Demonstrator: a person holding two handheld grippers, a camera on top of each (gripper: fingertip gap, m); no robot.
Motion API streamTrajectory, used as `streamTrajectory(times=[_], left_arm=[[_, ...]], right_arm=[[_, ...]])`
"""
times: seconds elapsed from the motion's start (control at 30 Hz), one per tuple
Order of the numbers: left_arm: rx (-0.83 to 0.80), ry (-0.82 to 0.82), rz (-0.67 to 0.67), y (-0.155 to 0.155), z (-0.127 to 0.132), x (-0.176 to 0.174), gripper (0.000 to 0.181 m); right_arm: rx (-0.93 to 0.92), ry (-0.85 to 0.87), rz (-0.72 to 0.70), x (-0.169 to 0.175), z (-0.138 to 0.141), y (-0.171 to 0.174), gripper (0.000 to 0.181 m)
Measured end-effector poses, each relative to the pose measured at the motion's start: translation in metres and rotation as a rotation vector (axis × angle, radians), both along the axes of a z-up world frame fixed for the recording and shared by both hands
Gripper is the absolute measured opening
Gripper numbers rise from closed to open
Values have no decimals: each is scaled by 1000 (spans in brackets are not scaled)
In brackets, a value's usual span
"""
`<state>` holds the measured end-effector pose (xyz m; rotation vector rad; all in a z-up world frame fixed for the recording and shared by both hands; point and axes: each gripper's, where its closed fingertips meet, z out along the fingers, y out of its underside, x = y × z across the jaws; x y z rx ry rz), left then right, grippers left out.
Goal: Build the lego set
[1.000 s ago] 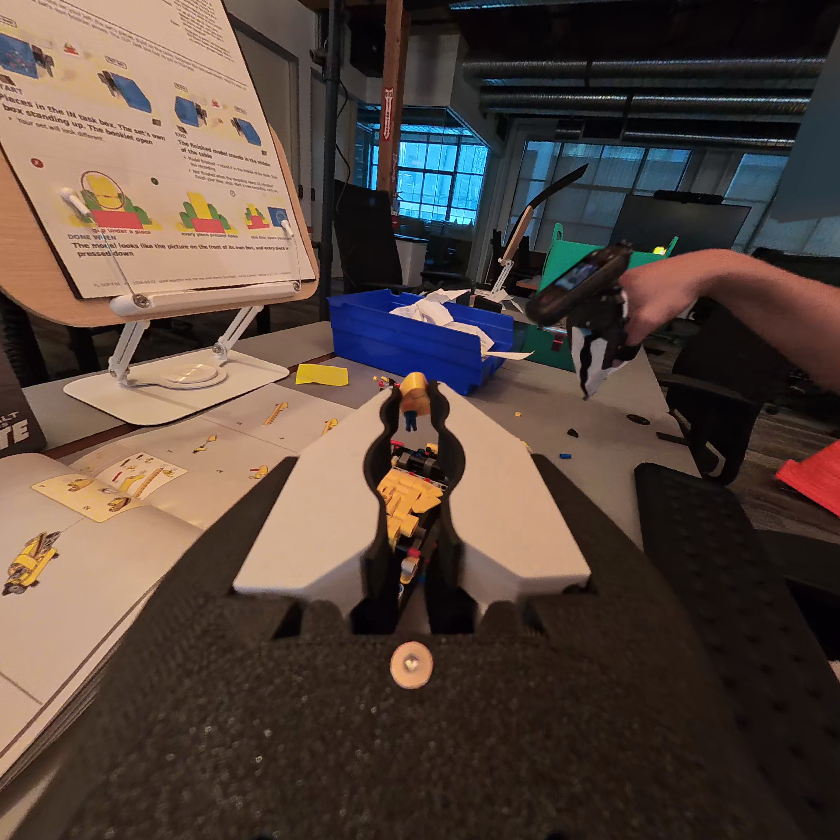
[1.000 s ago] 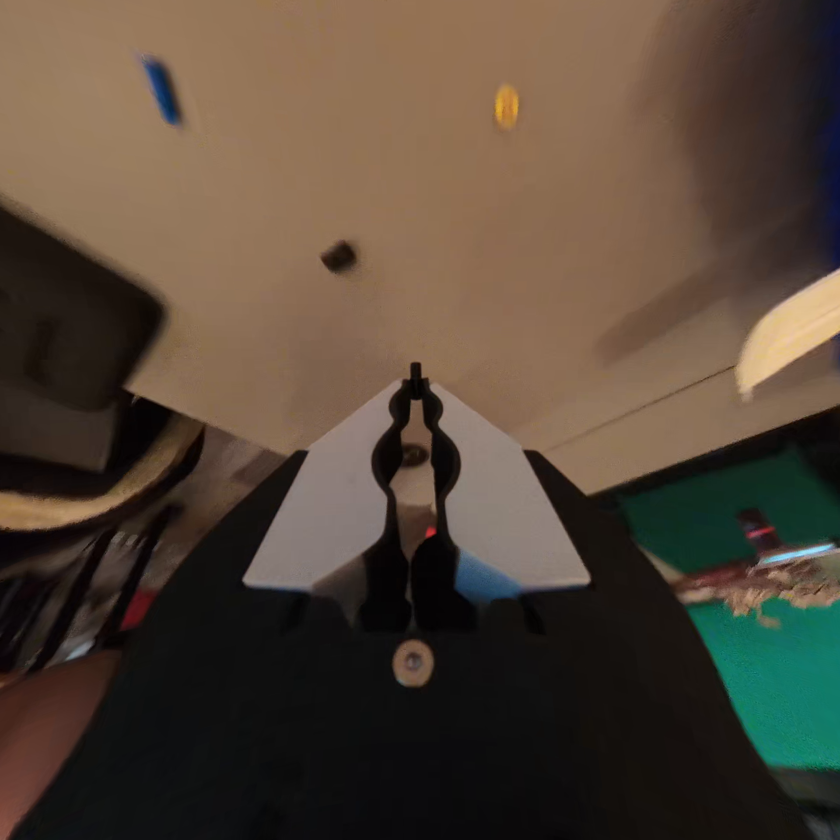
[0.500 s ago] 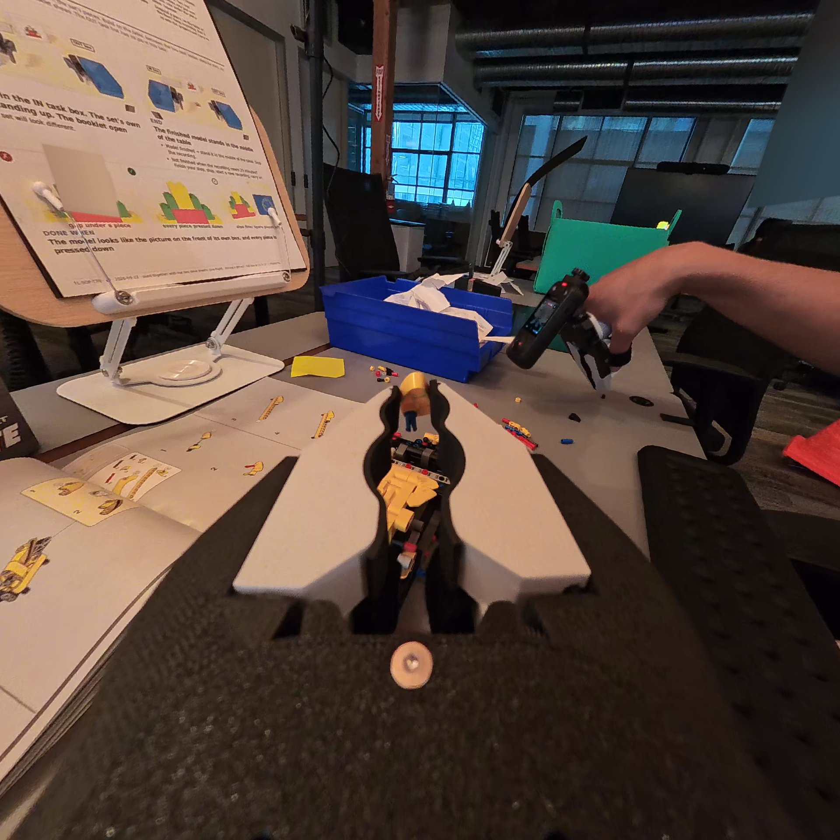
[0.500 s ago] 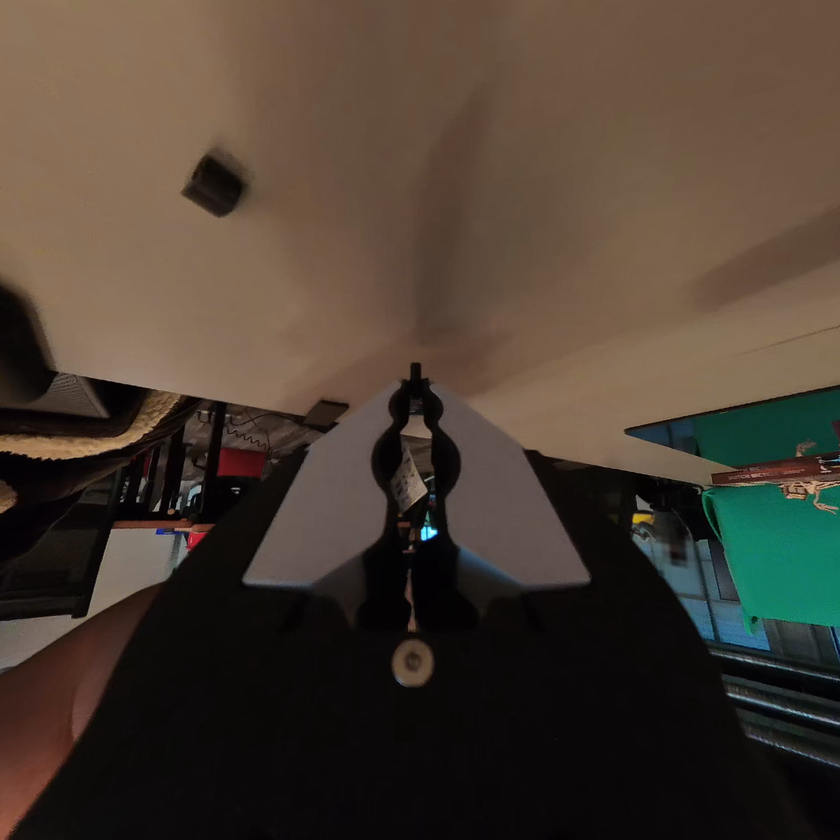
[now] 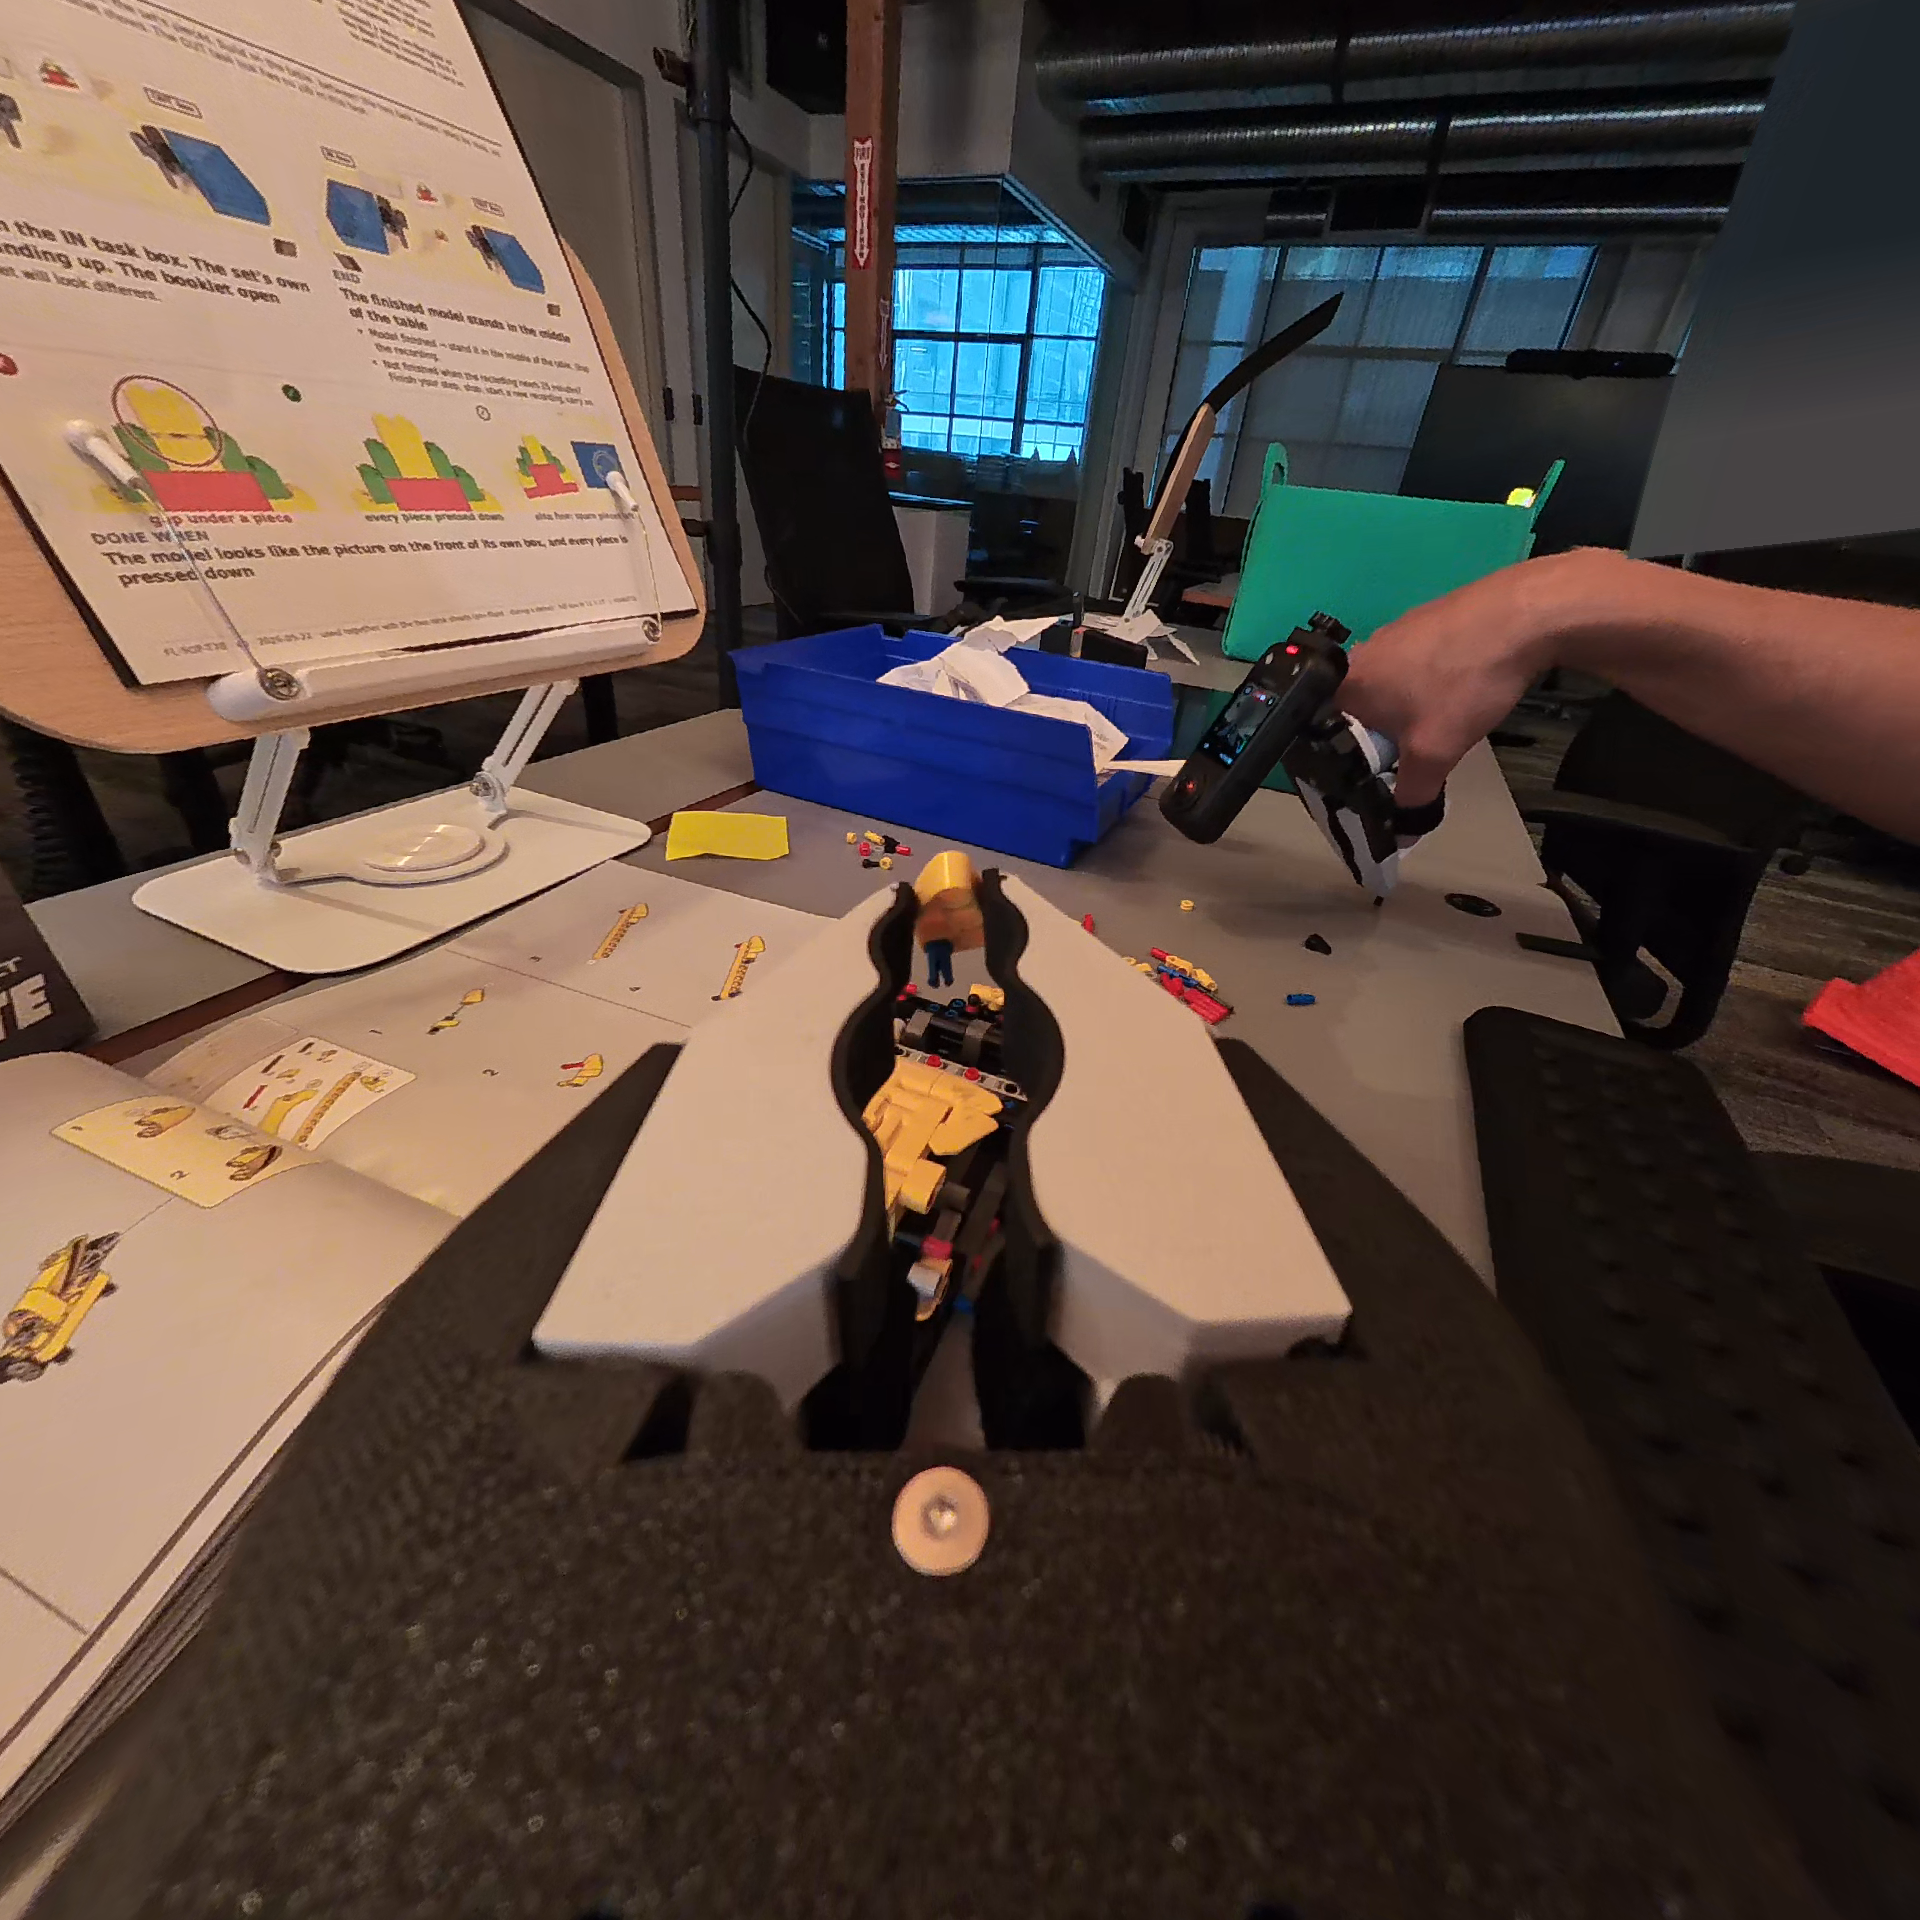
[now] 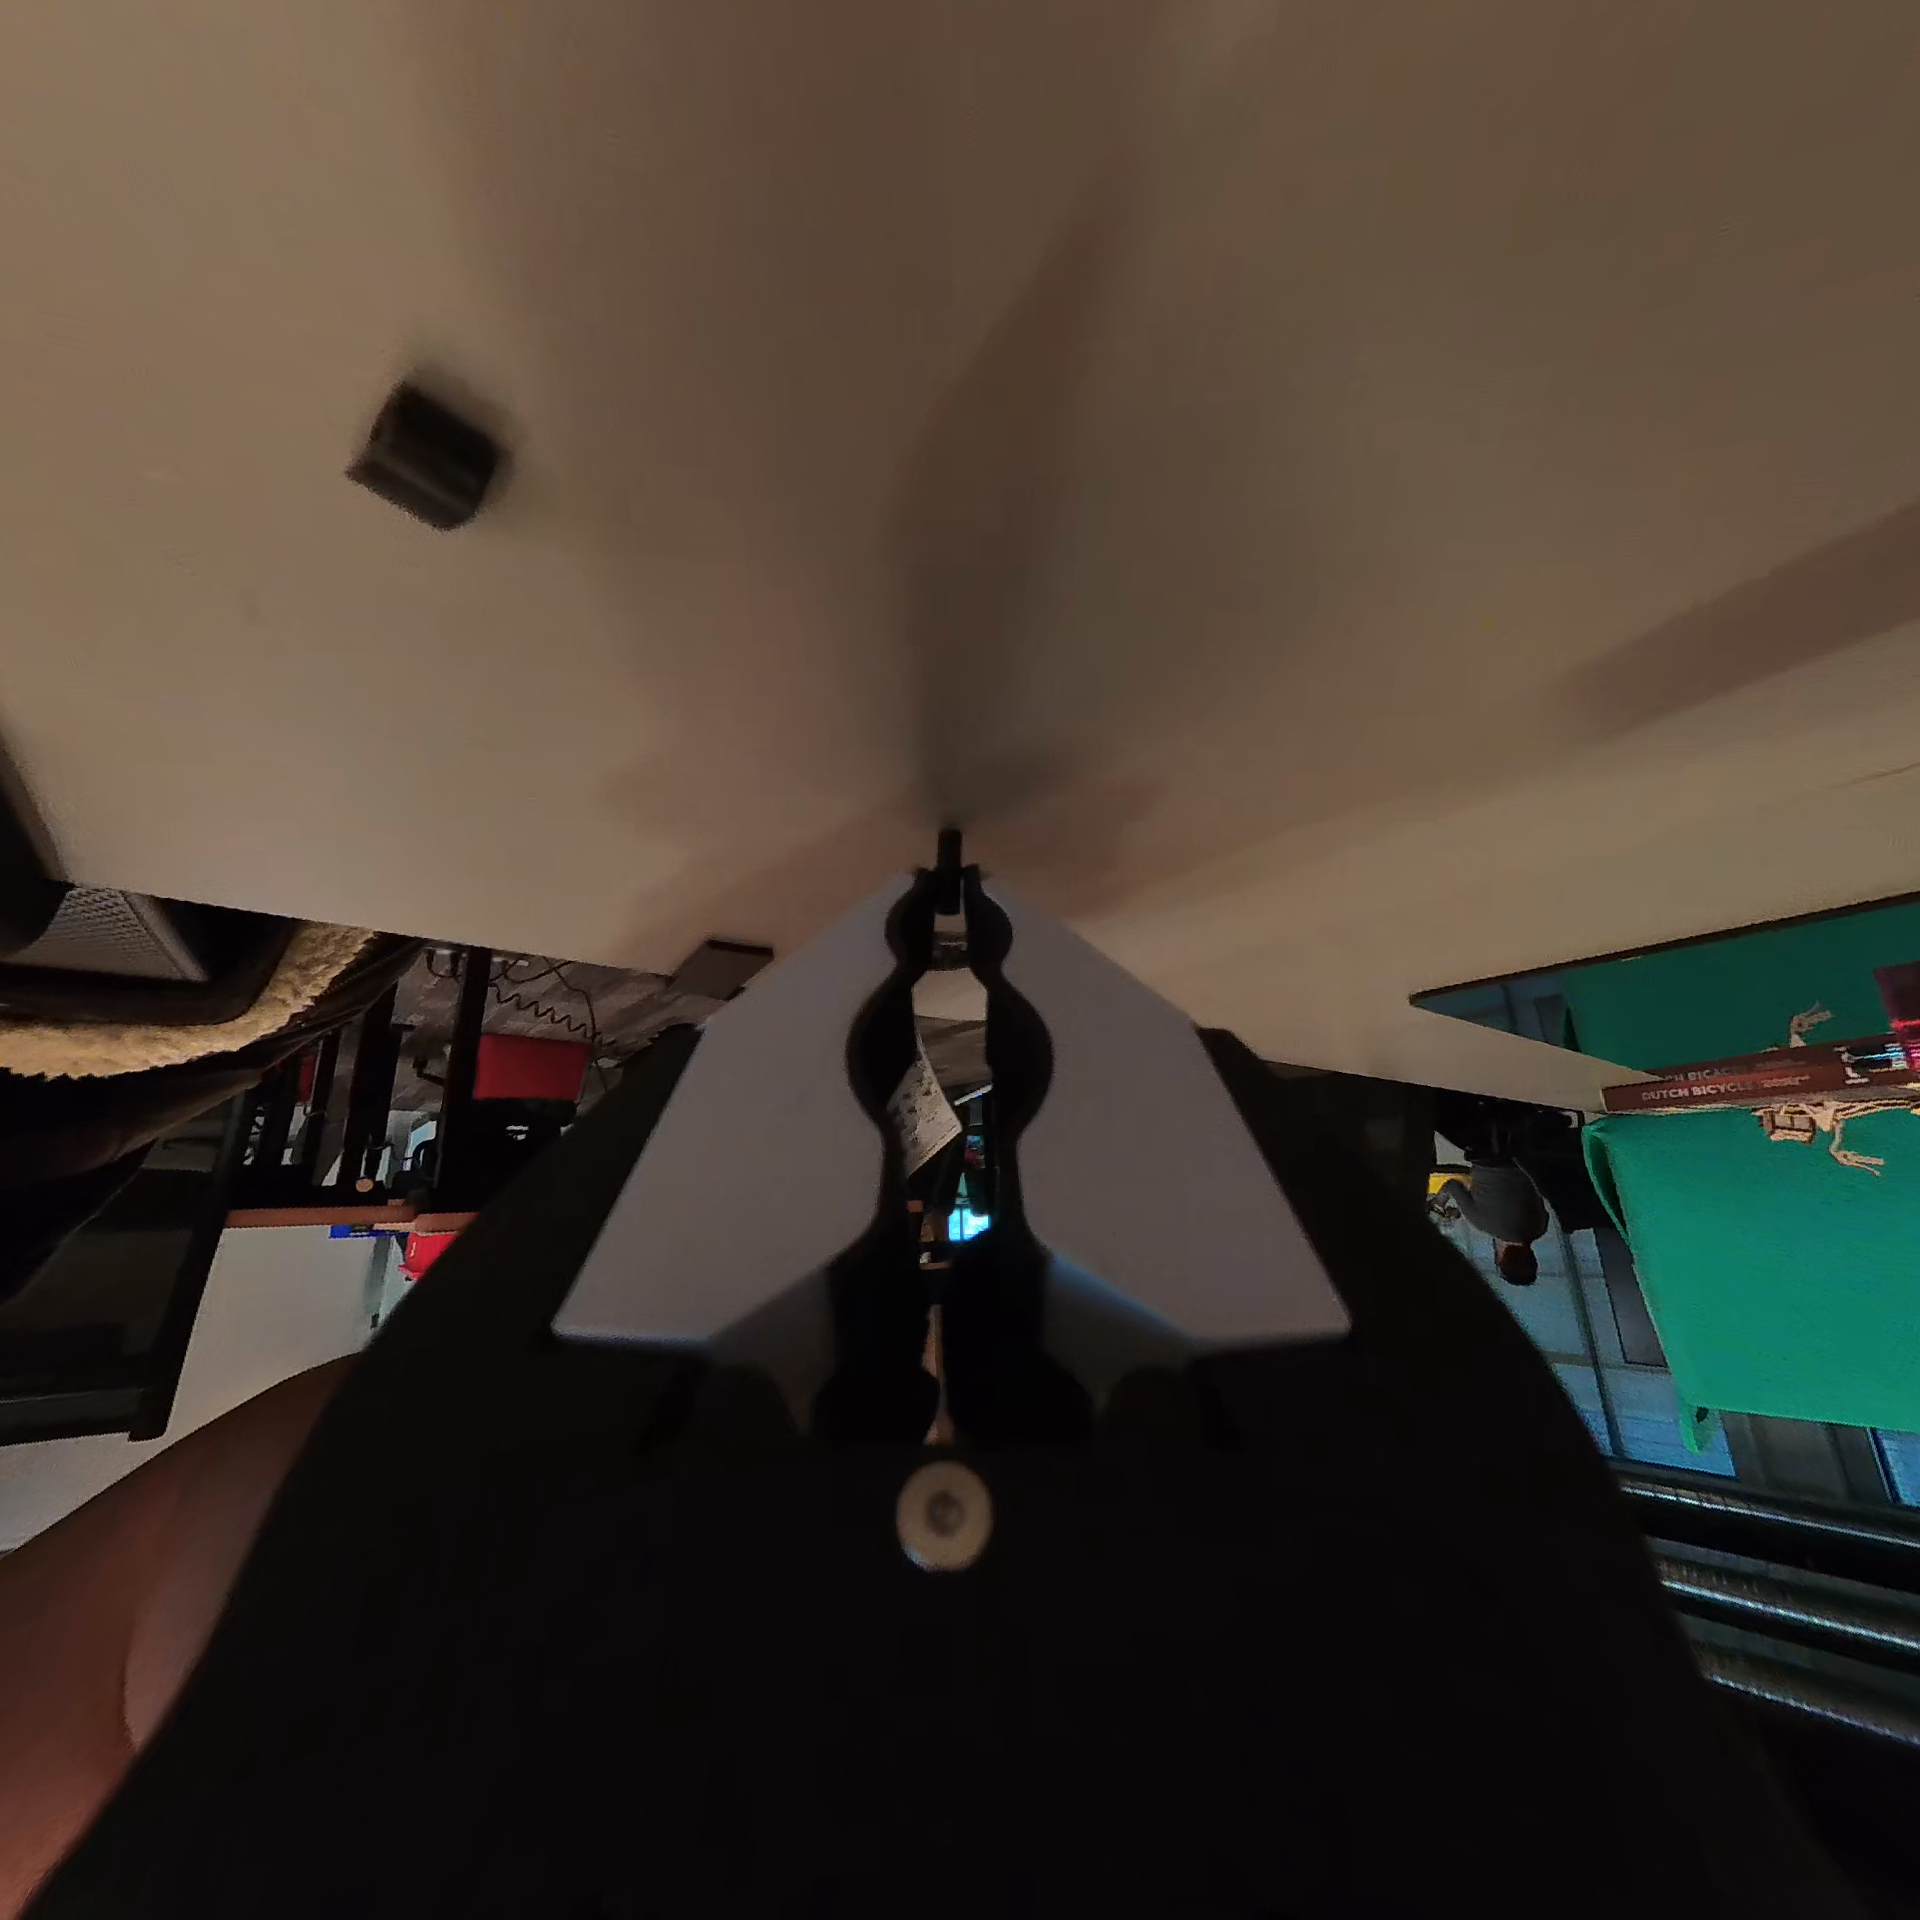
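My left gripper (image 5: 948, 904) is shut on a yellow lego piece (image 5: 951, 894) with a blue pin under it. A yellow and black lego model (image 5: 935, 1127) shows in the gap between the fingers. I cannot tell if the two are joined. My right gripper (image 6: 948, 883) is shut on a small black pin (image 6: 948, 847), whose tip is at the table top. In the left wrist view the right gripper (image 5: 1377, 883) points down at the table at the far right, held by a hand. A black piece (image 6: 426, 457) lies apart from it, and also shows in the left wrist view (image 5: 1317, 943).
Loose red, yellow and blue pieces (image 5: 1184, 977) lie right of my left gripper. An open instruction booklet (image 5: 312, 1101) lies at the left. A stand with a printed sheet (image 5: 343, 520) is behind it. A blue bin (image 5: 914, 769) with paper is at the back. A yellow paper (image 5: 727, 836) lies beside it. About 50 cm separates my left fingertips from my right.
The right gripper has come down from above the table until its tip is at the surface. The left gripper has tilted slightly and still holds the yellow piece.
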<state>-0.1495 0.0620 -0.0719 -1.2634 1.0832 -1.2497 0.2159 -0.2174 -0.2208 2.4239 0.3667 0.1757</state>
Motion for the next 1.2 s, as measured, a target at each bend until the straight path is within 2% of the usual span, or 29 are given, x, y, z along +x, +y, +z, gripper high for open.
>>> streamTrajectory(times=[0.53,0.67,0.83,0.93,1.0,1.1,1.2], left_arm=[[-1,0,-1,0,0,0,13],[-1,-1,0,0,0,0,12],[-4,11,-5,-1,-3,1,13],[-11,10,-17,-4,-3,2,13],[-16,11,-28,-5,-3,3,13],[-13,19,-37,-8,-5,4,13],[-15,30,-58,-13,-7,6,12]], right_arm=[[14,-3,17,2,-3,3,10],[84,29,29,-3,0,8,11],[395,164,39,-29,16,28,12],[664,220,113,-37,30,49,11],[848,261,106,-40,43,58,13],[1080,281,66,-35,59,62,15],[1230,265,29,-22,69,54,19]])
